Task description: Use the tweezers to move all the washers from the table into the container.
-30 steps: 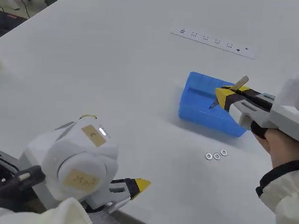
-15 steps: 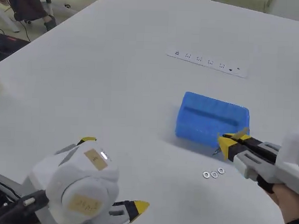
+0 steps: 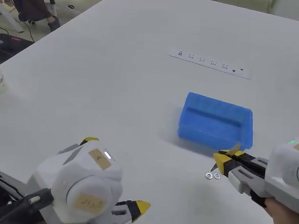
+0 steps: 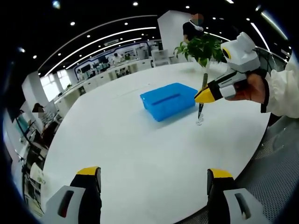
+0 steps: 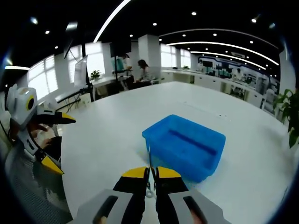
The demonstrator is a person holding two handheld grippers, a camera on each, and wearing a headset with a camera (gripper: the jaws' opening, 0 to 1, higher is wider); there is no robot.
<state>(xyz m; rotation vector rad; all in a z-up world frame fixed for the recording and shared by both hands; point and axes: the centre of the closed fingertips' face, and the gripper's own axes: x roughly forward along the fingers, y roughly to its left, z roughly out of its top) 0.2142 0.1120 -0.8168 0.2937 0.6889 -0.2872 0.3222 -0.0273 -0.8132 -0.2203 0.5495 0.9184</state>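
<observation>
Step in hand: picking up a washer, nothing being carried to the container yet.

- Right gripper (image 5: 151,175): jaws pressed together on the tweezers (image 3: 233,151), tips angled down at the washers (image 3: 212,175).
- Washers lie on the table (image 3: 116,81) near its near edge, right side, just in front of the near wall of the container (image 3: 215,123). Two show side by side in the head view, and the gripper may hide more.
- The tweezer tips sit right at the washers. Can't tell if they touch or already hold one, it's too small in all three views.
- The container stands between the washers and the power strip (image 3: 210,62), which lies toward the far edge. No washers visible inside, but part of the floor is hidden behind the near wall.
- Left gripper (image 4: 154,173): jaws wide apart, holding nothing, hovering over the near-left edge, well clear of the work.

Next move, my read:
- Get the tips either side of one washer's rim, or put one tip through the hole.
- With the jaws this tight the tips are probably closed, so ease the grip first, then squeeze.
- Lift straight up to avoid dragging the neighbour.
- It's a short hop over the near wall, then release inside.

Main risk: a flat washer on a smooth table slides away instead of being gripped.
</observation>
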